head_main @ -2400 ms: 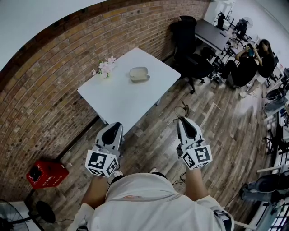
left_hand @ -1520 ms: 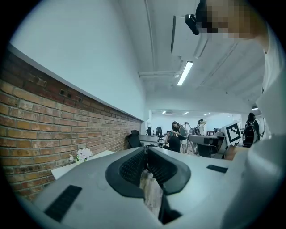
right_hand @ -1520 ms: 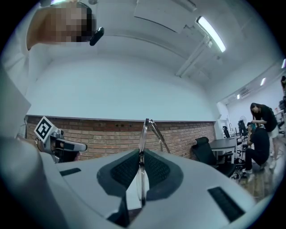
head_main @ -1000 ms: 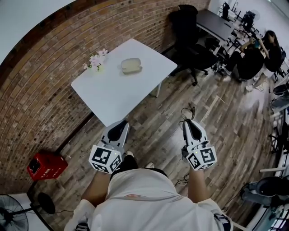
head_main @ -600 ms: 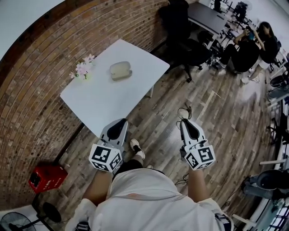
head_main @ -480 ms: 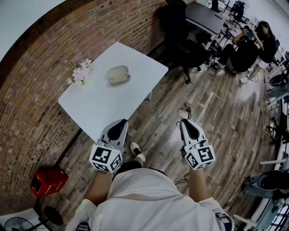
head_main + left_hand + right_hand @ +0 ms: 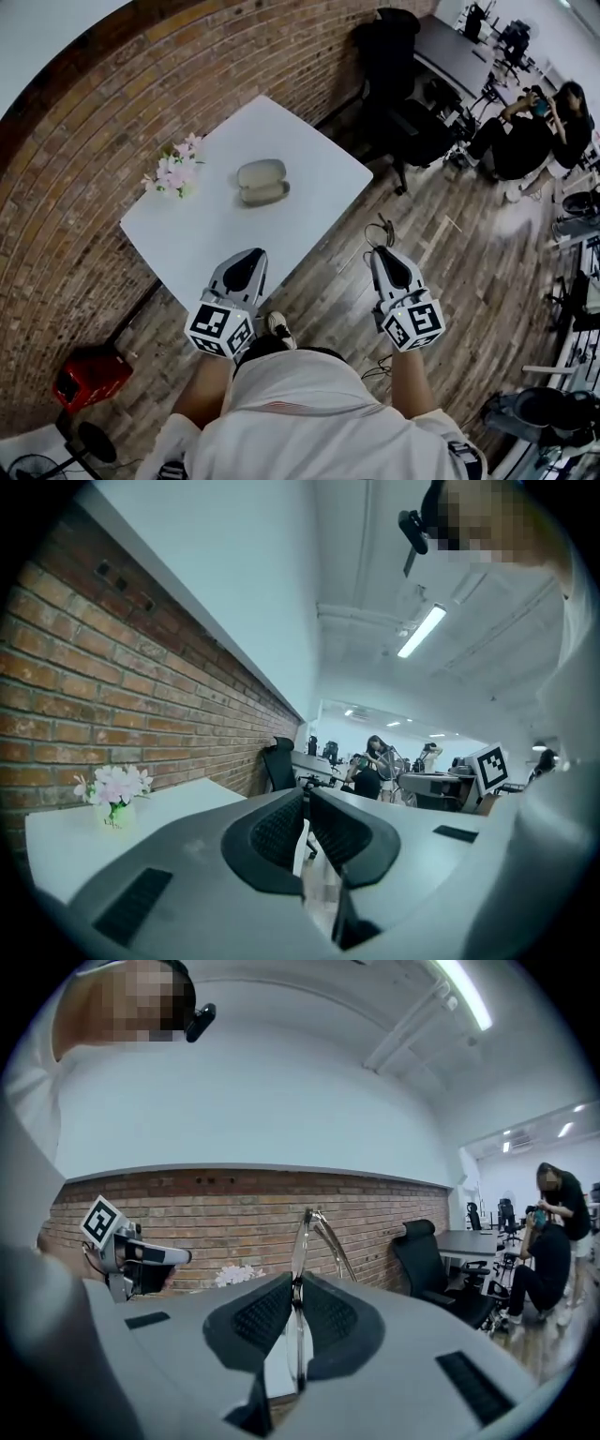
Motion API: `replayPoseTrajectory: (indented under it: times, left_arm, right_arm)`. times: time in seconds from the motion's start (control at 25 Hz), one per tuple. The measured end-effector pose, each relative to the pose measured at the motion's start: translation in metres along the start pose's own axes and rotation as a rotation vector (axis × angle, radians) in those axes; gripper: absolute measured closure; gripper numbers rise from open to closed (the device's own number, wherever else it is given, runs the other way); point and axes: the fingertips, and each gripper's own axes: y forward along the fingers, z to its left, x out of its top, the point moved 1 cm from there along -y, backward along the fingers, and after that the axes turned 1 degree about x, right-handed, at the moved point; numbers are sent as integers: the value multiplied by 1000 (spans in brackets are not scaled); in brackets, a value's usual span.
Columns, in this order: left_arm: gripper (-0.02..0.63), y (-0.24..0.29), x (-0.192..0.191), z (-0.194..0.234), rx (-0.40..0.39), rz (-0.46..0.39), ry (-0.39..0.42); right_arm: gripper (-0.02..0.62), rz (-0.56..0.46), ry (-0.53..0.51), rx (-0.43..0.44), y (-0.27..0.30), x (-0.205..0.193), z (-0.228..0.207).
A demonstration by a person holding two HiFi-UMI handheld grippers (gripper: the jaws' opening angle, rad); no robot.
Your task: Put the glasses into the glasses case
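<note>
Glasses [image 7: 302, 1227] are pinched edge-on in the right gripper [image 7: 295, 1283], with its jaws nearly closed on them. The left gripper [image 7: 307, 803] is closed and empty. The open case [image 7: 262, 181] is seen on the table [image 7: 314, 150] at 11 o'clock, well apart. Risk: with so thin a grip, the glasses could be twisted loose or dropped if swung or knocked on the table edge.
</note>
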Motion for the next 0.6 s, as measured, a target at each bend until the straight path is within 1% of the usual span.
replayPoseTrajectory:
  times: [0.08, 0.16, 0.32, 0.4, 0.48, 0.6]
  left_arm:
    - [575, 6, 0, 19, 8, 3, -29]
    - [575, 11, 6, 38, 27, -12, -36]
    - [575, 7, 19, 66, 91, -53, -48]
    - [575, 2, 19, 83, 141, -56, -58]
    - [575, -1, 20, 99, 209, -66, -76]
    - [575, -1, 25, 110, 280, -87, -85]
  right_arm:
    - [511, 10, -32, 31, 24, 11, 6]
    - [511, 13, -63, 58, 46, 22, 11]
    - [511, 39, -90, 138, 89, 32, 22]
    - [511, 37, -101, 198, 113, 37, 31]
    - [511, 27, -110, 267, 139, 44, 38]
    - [511, 17, -127, 349, 165, 48, 43]
